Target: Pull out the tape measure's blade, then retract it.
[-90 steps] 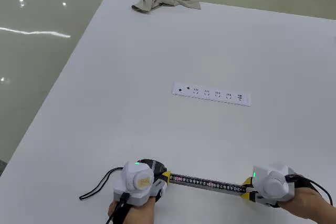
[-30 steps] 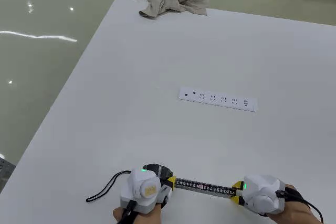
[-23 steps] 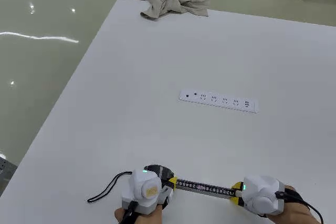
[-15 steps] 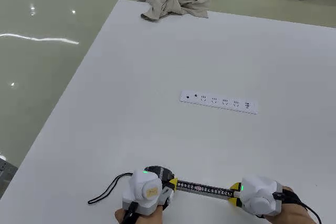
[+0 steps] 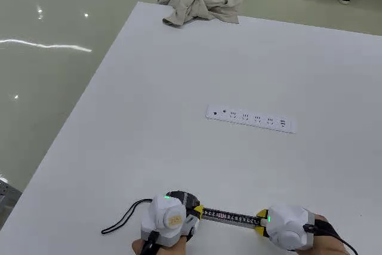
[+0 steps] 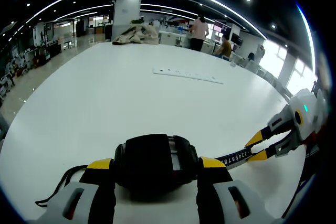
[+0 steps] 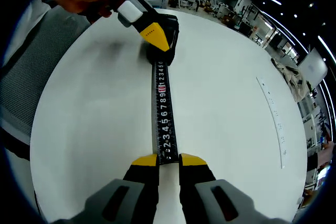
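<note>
While left claw [image 6: 156, 164] clamps tape measure case [image 6: 156, 151] and right claw [image 7: 168, 160] pinches blade [image 7: 164, 111] tip — blade axis straight between claws along surface [image 5: 239, 58]; retraction likely right toward left.
</note>
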`<action>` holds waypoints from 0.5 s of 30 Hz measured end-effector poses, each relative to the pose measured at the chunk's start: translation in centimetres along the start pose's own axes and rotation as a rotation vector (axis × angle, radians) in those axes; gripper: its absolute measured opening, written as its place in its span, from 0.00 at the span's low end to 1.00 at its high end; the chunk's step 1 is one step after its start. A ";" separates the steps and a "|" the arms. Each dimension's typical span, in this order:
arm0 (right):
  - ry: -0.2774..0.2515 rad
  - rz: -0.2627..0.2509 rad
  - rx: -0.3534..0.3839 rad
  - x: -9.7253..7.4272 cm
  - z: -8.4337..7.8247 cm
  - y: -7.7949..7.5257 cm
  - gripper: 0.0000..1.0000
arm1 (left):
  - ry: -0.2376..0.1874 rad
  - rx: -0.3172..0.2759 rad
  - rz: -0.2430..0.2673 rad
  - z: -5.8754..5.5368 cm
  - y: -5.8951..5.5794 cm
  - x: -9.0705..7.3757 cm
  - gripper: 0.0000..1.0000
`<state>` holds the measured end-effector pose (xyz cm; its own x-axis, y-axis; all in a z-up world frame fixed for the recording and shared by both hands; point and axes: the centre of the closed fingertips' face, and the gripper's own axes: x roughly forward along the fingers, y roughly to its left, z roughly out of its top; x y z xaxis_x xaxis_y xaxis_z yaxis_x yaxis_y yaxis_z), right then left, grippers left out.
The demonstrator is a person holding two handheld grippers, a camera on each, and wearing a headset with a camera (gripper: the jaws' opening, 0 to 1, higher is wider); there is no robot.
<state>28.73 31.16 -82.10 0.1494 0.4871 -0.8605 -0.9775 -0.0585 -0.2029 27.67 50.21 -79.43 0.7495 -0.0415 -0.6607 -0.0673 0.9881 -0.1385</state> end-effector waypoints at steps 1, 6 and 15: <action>-0.003 0.000 -0.004 0.1 0.1 0.0 0.14 | 0.000 0.000 0.000 0.0 0.0 -0.1 0.60; -0.010 -0.004 -0.009 0.3 0.6 0.0 0.14 | 0.003 0.000 0.000 0.0 0.0 -0.1 0.60; -0.020 -0.004 -0.012 0.7 1.3 0.1 0.13 | 0.007 0.000 0.000 0.0 0.0 -0.2 0.60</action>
<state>28.58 32.61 -82.08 0.1506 0.5047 -0.8501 -0.9749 -0.0669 -0.2124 27.56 50.18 -79.28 0.7446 -0.0428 -0.6662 -0.0672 0.9881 -0.1386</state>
